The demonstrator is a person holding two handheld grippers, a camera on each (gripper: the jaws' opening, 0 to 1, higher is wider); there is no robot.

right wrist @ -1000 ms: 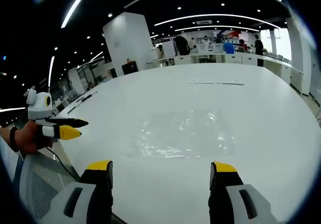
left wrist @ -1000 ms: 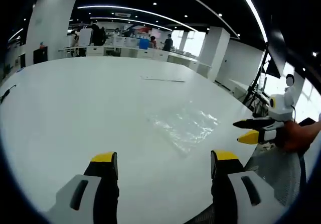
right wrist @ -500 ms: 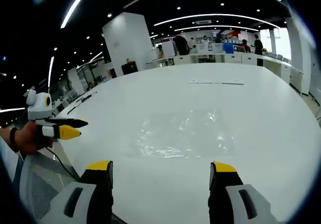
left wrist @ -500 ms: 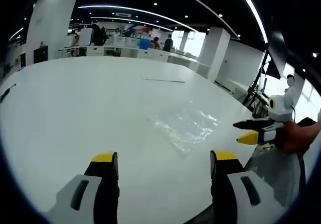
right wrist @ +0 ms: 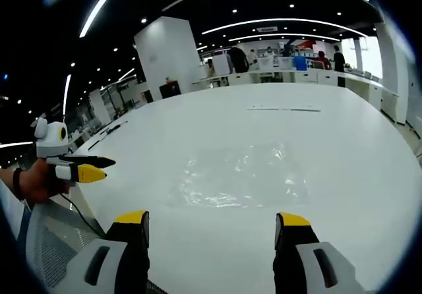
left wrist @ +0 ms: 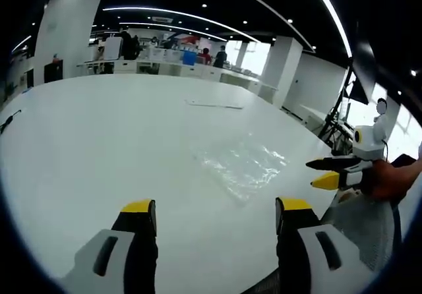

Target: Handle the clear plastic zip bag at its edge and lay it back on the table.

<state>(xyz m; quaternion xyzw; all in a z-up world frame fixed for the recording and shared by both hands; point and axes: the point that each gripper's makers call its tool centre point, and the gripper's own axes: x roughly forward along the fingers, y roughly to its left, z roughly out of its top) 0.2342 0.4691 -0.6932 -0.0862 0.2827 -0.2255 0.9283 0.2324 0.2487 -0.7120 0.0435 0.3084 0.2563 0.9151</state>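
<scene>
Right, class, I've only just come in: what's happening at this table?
A person holds tongs in each hand over a big white table. A clear plastic zip bag lies flat on it, untouched. The right tongs point at the bag, jaws open. The left tongs are open too, with the bag ahead and to their right. Neither grips anything.

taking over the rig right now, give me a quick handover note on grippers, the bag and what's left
Left gripper: open, holding nothing, hovering above the near edge of the white table.
Right gripper: open, holding nothing, aimed at the bag from the near side.
Clear plastic zip bag: lying flat and crinkled on the table, ahead of the right gripper, touched by neither gripper.
Done: cannot tell from these views whether the bag has already been handled and laid back.
Left: if not, grip the bag at one edge, lift it, then lay it flat on the table.
</scene>
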